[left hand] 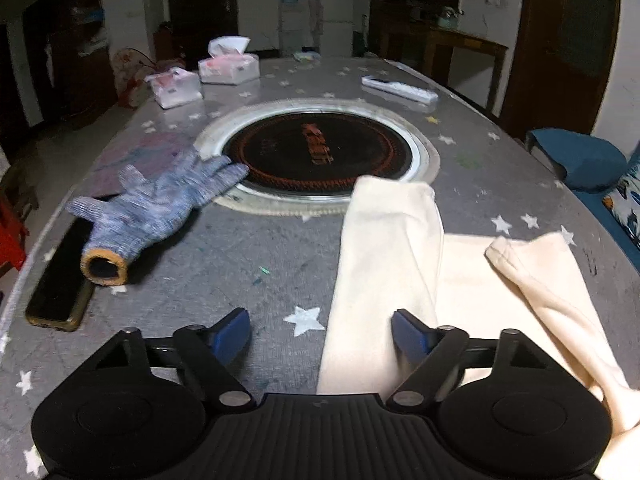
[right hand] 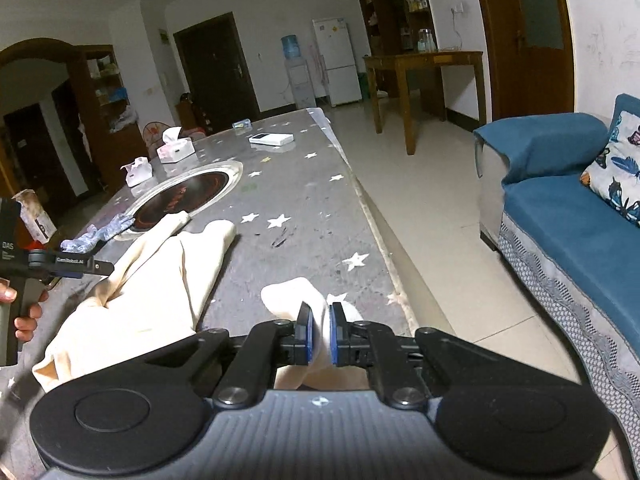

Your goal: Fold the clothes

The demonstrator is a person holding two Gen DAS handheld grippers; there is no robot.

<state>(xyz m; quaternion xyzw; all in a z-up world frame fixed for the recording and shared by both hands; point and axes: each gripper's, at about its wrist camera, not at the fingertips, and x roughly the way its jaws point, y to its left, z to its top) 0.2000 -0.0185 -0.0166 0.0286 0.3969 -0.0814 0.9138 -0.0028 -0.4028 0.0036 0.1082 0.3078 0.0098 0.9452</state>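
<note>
A cream garment [left hand: 392, 248] lies on the grey star-patterned table [left hand: 248, 264], its two long parts reaching toward the round hob. My left gripper [left hand: 322, 334] hovers open just above the table at the garment's left edge, nothing between its blue pads. In the right wrist view the same cream garment [right hand: 160, 280] spreads at left, and a fold of it rises at the table's near right. My right gripper [right hand: 321, 334] is shut on that fold of cream cloth. The left gripper's body [right hand: 60, 266] shows at the far left, held by a hand [right hand: 24, 320].
A blue knitted glove [left hand: 160, 204] and a dark phone [left hand: 60, 284] lie left of the garment. A round hob [left hand: 316, 152] is set in the table's middle. Tissue packs [left hand: 228, 66] and a white remote [left hand: 400, 89] lie beyond. A blue sofa [right hand: 568, 216] stands right of the table.
</note>
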